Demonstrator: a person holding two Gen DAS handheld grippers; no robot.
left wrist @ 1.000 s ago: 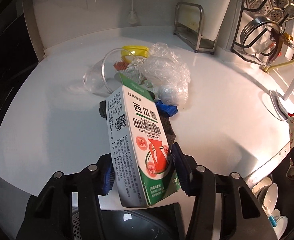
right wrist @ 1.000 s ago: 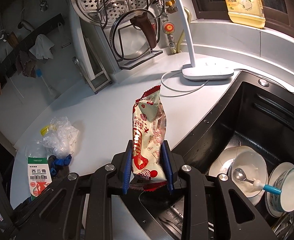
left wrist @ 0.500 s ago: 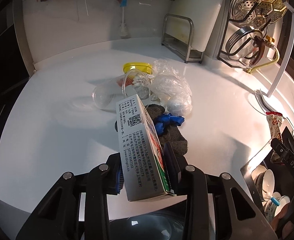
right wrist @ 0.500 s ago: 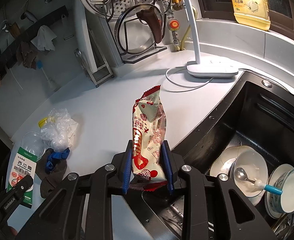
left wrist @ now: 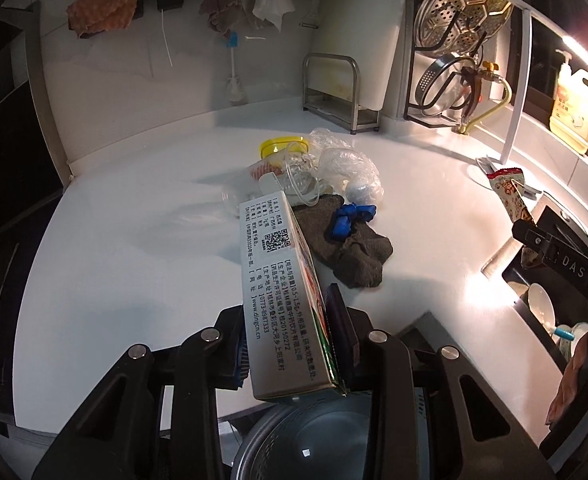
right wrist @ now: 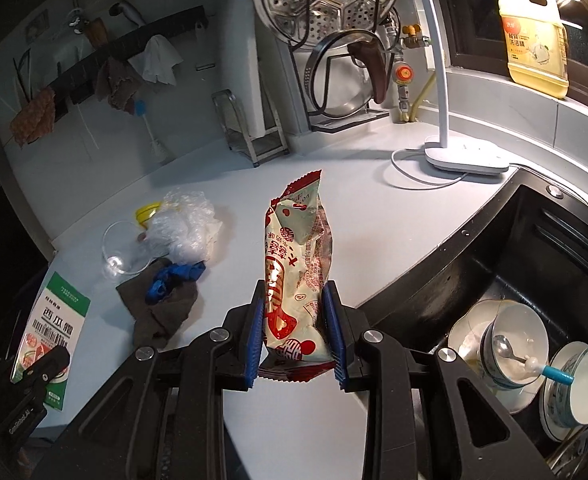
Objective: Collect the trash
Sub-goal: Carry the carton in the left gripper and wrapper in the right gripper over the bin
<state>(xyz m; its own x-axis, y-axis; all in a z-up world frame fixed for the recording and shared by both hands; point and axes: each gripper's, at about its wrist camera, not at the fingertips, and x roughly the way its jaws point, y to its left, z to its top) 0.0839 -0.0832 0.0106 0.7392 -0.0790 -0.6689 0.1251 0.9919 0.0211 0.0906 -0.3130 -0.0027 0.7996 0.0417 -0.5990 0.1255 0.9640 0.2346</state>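
My left gripper [left wrist: 290, 340] is shut on a green and white medicine box [left wrist: 282, 292], held above the counter's front edge over a round metal bin [left wrist: 313, 440]; the box also shows in the right wrist view [right wrist: 54, 328]. My right gripper [right wrist: 295, 340] is shut on a red and cream snack wrapper [right wrist: 297, 276], upright near the sink edge; it also shows in the left wrist view [left wrist: 511, 196]. On the white counter [left wrist: 134, 260] lies a pile: clear plastic cup [left wrist: 294, 184], crumpled clear plastic bag [left wrist: 349, 168], yellow lid [left wrist: 280, 146], grey rag [left wrist: 353, 252] and blue scrap [left wrist: 349, 216].
A black sink [right wrist: 533, 280] at the right holds bowls [right wrist: 509, 340] and a spoon. A white lamp base [right wrist: 465, 156] with its cord, a pot-lid rack [right wrist: 333, 60], a cutting-board stand [left wrist: 333, 88] and a detergent bottle [right wrist: 533, 32] stand along the back.
My left gripper has pulled back and risen with the box, which has turned so its side faces me, and now sits over the bin. My right gripper has held the wrapper and shifted slightly.
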